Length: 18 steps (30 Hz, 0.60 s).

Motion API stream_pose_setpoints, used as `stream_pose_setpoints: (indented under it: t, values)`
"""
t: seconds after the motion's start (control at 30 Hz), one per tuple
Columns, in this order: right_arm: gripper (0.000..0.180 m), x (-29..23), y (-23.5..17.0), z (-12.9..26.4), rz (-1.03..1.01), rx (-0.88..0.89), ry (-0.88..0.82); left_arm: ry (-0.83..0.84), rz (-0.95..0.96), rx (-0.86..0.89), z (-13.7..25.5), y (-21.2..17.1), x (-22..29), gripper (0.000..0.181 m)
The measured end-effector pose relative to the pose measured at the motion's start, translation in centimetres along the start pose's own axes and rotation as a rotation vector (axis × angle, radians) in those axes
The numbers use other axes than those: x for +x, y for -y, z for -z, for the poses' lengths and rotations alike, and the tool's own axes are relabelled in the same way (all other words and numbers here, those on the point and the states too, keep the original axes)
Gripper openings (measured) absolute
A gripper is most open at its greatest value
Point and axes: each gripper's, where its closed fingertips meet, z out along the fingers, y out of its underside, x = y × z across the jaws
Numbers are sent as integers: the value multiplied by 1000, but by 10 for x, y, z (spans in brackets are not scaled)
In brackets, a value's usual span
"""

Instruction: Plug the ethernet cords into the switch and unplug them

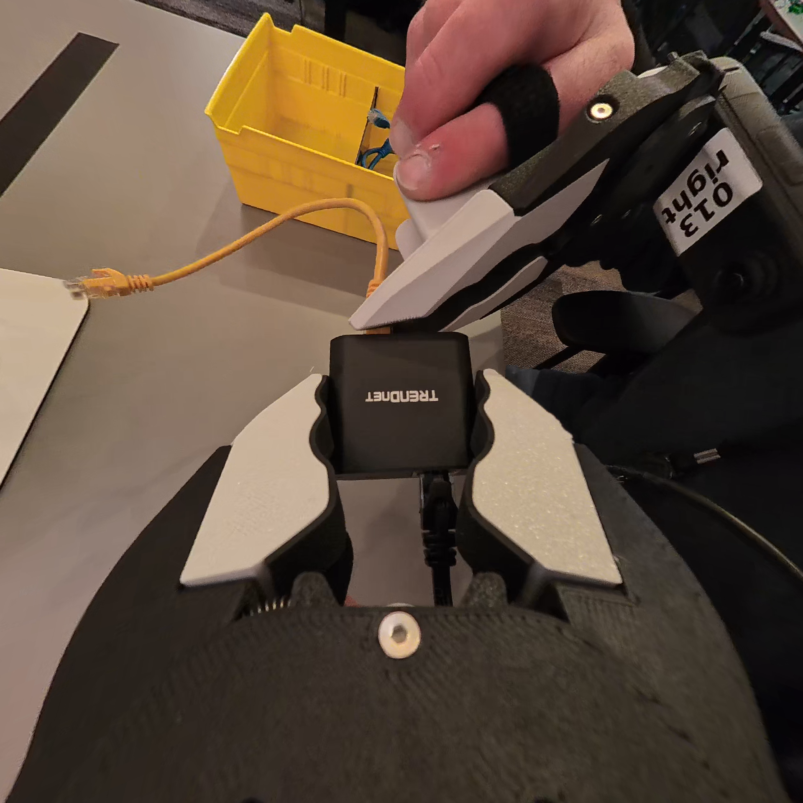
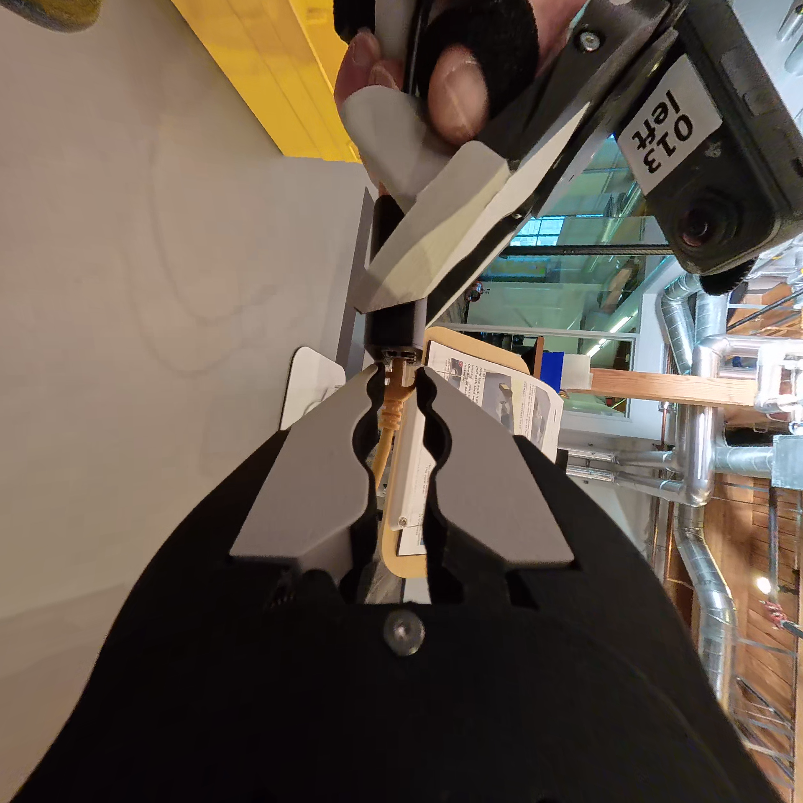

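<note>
Right now the left gripper (image 1: 399,391) is clamped narrow on the black switch (image 1: 399,404), held up off the grey table (image 1: 174,369), w/ a black cord (image 1: 439,521) plugged into its near end. Straight ahead of the right gripper (image 2: 397,373), the orange cord (image 2: 393,404) has its plug sitting in a port on the switch's far face, long axis in line w/ the claw, tips just shy of the port face. Those jaws flank the plug, narrow, but whether they're pinching it I can't tell; its free end (image 1: 104,284) lies on the table near a yellow bin (image 1: 278,143).
</note>
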Motion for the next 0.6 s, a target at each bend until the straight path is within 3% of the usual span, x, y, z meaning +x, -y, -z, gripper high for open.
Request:
stream_pose_setpoints:
  t: [0.5,0.6]
  values:
    - [8,-18,-9,2,73,-48,126,-32,64,-12,-12,-6,-2,62]
    - [8,-16,-37,11,30,-112,122,37,109,56,13,-3,-24,62]
